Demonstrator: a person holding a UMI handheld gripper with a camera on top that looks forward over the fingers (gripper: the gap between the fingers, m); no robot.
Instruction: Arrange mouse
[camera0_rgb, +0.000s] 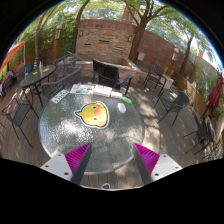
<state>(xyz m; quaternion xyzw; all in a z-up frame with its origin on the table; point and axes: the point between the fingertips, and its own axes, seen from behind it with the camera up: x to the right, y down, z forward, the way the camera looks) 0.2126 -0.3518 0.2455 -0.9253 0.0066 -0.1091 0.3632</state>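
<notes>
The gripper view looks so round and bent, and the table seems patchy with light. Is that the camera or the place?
Both: in the gripper view the wide lens bows the brick wall and chairs outward; tree shade dapples the round glass table with bright sun patches, so the yellow mouse pad and white mouse sit in mixed light. The gripper is open, its fingers nearest and largest.

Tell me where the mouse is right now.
In the gripper view, the white mouse sits on the round glass table, beyond the open gripper, just right of the yellow mat.
</notes>
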